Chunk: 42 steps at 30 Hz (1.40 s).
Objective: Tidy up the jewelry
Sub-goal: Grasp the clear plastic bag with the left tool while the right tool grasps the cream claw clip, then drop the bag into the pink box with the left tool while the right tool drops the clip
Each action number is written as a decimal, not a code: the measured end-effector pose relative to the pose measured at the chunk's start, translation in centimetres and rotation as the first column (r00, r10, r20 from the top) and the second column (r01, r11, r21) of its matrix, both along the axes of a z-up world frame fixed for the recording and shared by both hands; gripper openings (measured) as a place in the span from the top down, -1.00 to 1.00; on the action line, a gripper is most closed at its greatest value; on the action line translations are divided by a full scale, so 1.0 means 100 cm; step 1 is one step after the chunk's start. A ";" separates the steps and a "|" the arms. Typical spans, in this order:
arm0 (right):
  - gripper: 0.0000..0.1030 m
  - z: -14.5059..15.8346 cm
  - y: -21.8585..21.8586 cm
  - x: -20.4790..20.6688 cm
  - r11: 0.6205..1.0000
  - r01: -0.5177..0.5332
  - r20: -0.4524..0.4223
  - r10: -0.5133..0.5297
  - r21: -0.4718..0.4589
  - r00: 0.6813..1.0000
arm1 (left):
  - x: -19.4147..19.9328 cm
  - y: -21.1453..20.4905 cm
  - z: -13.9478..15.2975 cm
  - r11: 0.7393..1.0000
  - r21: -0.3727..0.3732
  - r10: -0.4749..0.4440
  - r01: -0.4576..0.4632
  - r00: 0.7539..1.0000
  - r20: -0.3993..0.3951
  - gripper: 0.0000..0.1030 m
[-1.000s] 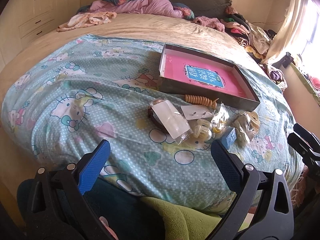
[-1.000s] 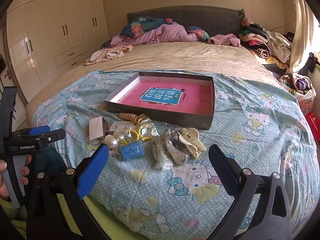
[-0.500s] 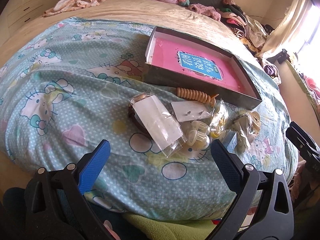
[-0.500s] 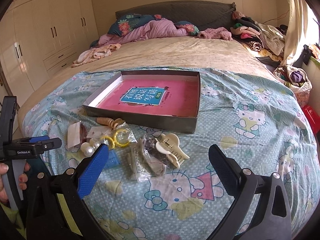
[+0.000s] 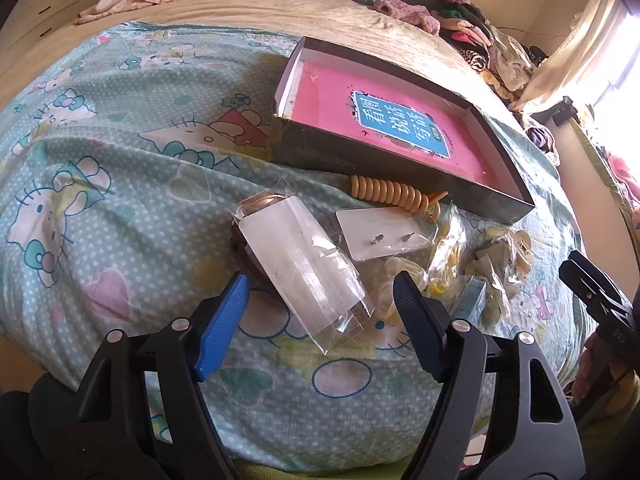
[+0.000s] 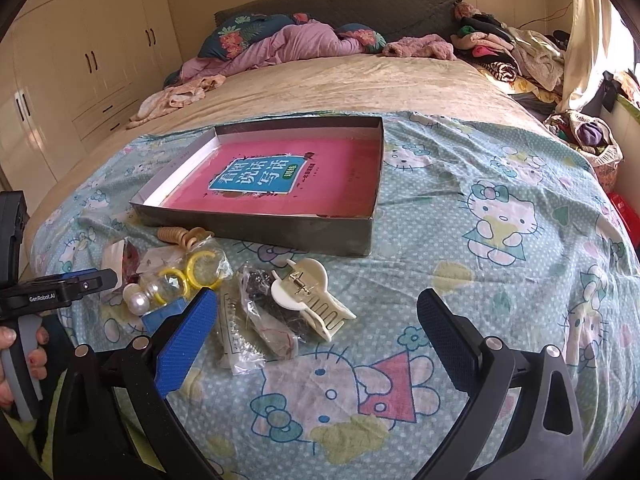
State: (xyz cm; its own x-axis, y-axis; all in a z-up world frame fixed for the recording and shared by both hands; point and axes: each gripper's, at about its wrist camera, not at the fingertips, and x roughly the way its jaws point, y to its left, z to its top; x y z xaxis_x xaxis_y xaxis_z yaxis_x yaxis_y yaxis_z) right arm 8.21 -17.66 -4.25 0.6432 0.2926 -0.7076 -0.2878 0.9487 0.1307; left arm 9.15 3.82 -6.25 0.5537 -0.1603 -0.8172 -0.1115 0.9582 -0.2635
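Pink-lined tray (image 6: 256, 222), one, sat empty on bed (image 6: 460, 208). Jewelry pile just in front of its near wall: one clear packet (image 5: 304, 268), one beaded coil (image 5: 386, 192), two yellow rings (image 6: 192, 272), one white claw clip (image 6: 310, 300). Left tool (image 5: 320, 304) closing around packet end, pads not touching yet. Right tool (image 6: 316, 326) wide, nothing between. Open blanket right of pile.

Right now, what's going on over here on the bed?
A person holds a gripper in each hand over a heap of bagged jewelry and hair clips on the patterned bedspread. The left gripper is closing around a clear plastic packet, pads not yet pressing. The right gripper hangs open near the white claw clip. The shallow box holds only a pink book.
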 end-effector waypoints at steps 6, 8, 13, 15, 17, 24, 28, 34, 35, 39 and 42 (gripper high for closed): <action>-0.91 -0.008 0.003 0.011 1.000 -0.020 -0.015 0.020 -0.021 1.000 | 0.009 0.001 -0.009 1.000 0.024 0.010 -0.010 1.000 -0.025 -0.23; -0.91 -0.013 0.004 0.017 0.999 -0.025 -0.021 0.024 -0.036 0.999 | 0.012 0.000 -0.011 0.999 0.032 0.009 -0.008 1.000 -0.030 -0.17; -0.91 -0.025 0.008 0.031 0.998 -0.046 -0.057 0.044 -0.049 0.997 | 0.019 0.003 -0.013 0.999 0.053 0.011 -0.010 1.000 -0.026 -0.06; -0.91 -0.030 0.010 0.034 0.996 -0.060 -0.061 0.056 -0.059 0.997 | 0.020 0.006 -0.013 0.999 0.048 0.009 -0.008 1.000 -0.020 -0.01; -0.89 -0.035 0.012 0.038 0.995 -0.069 -0.069 0.064 -0.069 0.996 | 0.020 0.009 -0.011 0.999 0.051 0.013 -0.012 1.000 -0.011 0.17; -0.36 -0.039 0.006 0.044 0.992 -0.127 -0.070 0.129 0.027 0.989 | 0.016 0.019 -0.006 0.999 0.035 0.008 -0.008 1.000 0.021 0.44; 0.17 -0.039 0.005 0.043 0.980 -0.183 -0.047 0.187 0.072 0.981 | 0.012 0.021 -0.003 1.000 0.024 -0.001 0.001 0.999 0.040 0.45; 0.29 -0.034 0.002 0.035 0.982 -0.172 -0.026 0.174 0.075 0.984 | 0.005 0.021 0.008 1.000 0.008 -0.022 0.021 0.997 0.075 0.48; 0.29 -0.033 -0.001 0.034 0.983 -0.165 -0.024 0.167 0.082 0.986 | 0.004 0.021 0.010 1.000 0.007 -0.023 0.023 0.997 0.079 0.49; 0.29 -0.024 -0.012 0.027 0.985 -0.138 -0.005 0.139 0.102 0.990 | 0.002 0.022 0.017 1.000 -0.003 -0.027 0.027 0.995 0.093 0.52; 0.29 -0.015 -0.019 0.023 0.985 -0.127 0.015 0.126 0.116 0.992 | 0.002 0.022 0.022 0.999 -0.007 -0.030 0.031 0.994 0.106 0.52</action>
